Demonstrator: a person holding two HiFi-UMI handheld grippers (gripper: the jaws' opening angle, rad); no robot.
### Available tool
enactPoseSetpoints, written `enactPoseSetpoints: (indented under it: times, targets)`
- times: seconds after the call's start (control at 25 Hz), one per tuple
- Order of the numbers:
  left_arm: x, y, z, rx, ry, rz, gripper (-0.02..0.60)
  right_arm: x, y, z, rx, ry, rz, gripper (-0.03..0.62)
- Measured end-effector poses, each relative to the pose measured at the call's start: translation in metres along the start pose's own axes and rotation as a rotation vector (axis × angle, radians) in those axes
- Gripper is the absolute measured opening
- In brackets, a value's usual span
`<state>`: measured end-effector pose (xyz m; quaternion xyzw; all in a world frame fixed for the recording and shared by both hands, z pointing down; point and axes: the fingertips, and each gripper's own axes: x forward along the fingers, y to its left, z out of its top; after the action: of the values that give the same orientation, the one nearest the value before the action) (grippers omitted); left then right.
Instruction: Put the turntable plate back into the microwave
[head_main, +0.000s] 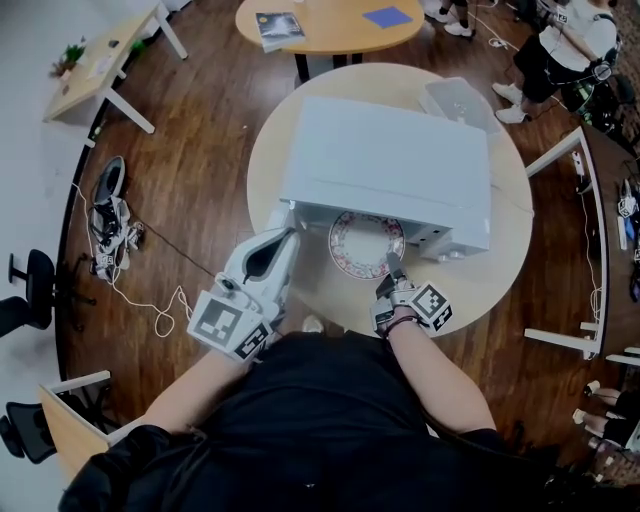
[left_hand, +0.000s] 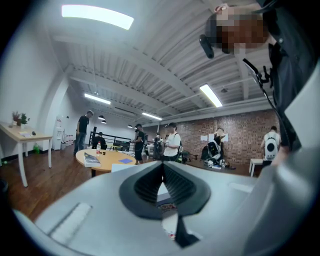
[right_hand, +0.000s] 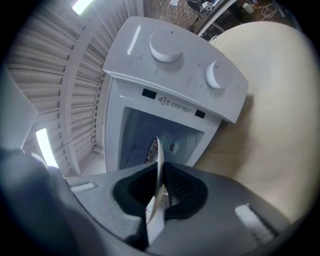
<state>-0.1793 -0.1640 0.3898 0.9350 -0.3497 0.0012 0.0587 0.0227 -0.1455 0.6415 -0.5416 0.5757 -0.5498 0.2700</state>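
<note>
On the round beige table (head_main: 505, 285), the right gripper (head_main: 393, 270), clamping the patterned round plate (head_main: 360, 243) by its rim, should ease it level into the white microwave (head_main: 390, 165); the left gripper (head_main: 284, 220) rests with jaws together.

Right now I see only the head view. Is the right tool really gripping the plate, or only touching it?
Observer: Gripping. In the right gripper view the right tool is shut on the rim of the plate, which stands edge-on between the jaws.
Operator: Is the microwave front open?
Observer: Yes. The microwave has no door across its opening, and the plate points into it.
Operator: And the left tool?
Observer: The left gripper view shows the left tool shut, with nothing between its jaws.
</note>
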Motion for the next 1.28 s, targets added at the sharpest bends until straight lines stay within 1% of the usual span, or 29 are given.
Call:
enactPoseSetpoints:
  times: [0.24,0.68,0.96,1.28]
  targets:
    - [-0.001,-0.003,-0.001,0.011,0.016,-0.006,0.003,0.012,-0.003,0.001,0.005,0.0,-0.001,0.018]
    - [0.004,0.011,-0.005,0.021,0.034,0.006,0.004,0.028,-0.008,0.0,0.016,-0.004,-0.013,0.018]
    - [0.008,0.01,-0.009,0.023,0.055,0.003,0.003,0.033,-0.01,0.003,0.021,-0.014,-0.031,0.018]
    - [0.012,0.021,-0.005,0.033,0.041,0.04,0.003,0.051,-0.011,0.008,0.032,-0.029,-0.04,0.018]
